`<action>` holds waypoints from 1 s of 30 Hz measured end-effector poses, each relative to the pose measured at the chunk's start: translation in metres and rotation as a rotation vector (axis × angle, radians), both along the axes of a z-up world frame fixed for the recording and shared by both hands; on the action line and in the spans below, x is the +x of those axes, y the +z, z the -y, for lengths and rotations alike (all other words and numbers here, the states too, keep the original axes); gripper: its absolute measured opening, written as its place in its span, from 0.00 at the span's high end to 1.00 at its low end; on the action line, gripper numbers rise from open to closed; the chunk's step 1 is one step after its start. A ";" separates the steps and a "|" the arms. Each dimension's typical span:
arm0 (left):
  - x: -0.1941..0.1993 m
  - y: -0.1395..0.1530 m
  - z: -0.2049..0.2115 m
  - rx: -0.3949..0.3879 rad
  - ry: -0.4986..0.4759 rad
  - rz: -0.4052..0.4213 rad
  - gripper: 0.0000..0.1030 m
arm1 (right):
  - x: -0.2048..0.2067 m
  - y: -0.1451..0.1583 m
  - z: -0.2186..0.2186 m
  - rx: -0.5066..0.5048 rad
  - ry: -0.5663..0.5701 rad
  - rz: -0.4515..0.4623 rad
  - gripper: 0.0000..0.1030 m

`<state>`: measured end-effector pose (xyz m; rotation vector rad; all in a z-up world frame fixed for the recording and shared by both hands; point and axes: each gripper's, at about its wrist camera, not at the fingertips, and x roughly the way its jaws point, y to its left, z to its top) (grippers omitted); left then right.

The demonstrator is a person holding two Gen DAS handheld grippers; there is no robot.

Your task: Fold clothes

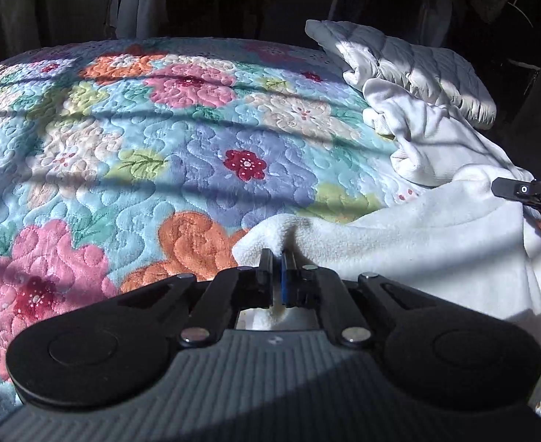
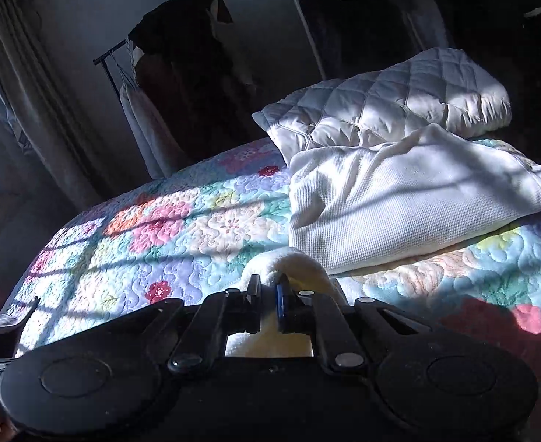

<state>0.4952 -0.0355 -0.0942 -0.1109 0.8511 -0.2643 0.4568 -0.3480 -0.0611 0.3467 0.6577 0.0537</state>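
Left gripper [image 1: 277, 254] with its jaws clamped on the near edge of a cream fleece garment [image 1: 417, 243], which lies across the near right part of a floral quilted bedspread [image 1: 141, 140]. Right gripper [image 2: 268, 283], likewise pinching a raised fold of the same fleece [image 2: 299, 261] between closed fingers; its tip also shows at the right edge of the left view. Behind lie a white waffle-knit garment [image 2: 399, 199] and a folded white quilted piece [image 2: 399, 99], touching each other.

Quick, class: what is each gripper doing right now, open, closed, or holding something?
Left gripper: closed on an edge of the white fleece garment.
Right gripper: closed on a fold of the same white fleece garment.
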 end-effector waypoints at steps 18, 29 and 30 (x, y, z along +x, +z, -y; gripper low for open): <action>-0.005 -0.020 0.000 0.088 0.047 -0.026 0.96 | -0.006 -0.009 -0.037 -0.167 0.261 -0.207 0.65; -0.015 -0.031 -0.025 0.163 0.053 -0.044 0.97 | 0.042 -0.033 -0.037 -0.205 0.126 -0.172 0.76; -0.020 -0.029 -0.030 0.138 0.055 -0.043 0.97 | 0.041 -0.032 -0.034 -0.179 0.109 -0.180 0.76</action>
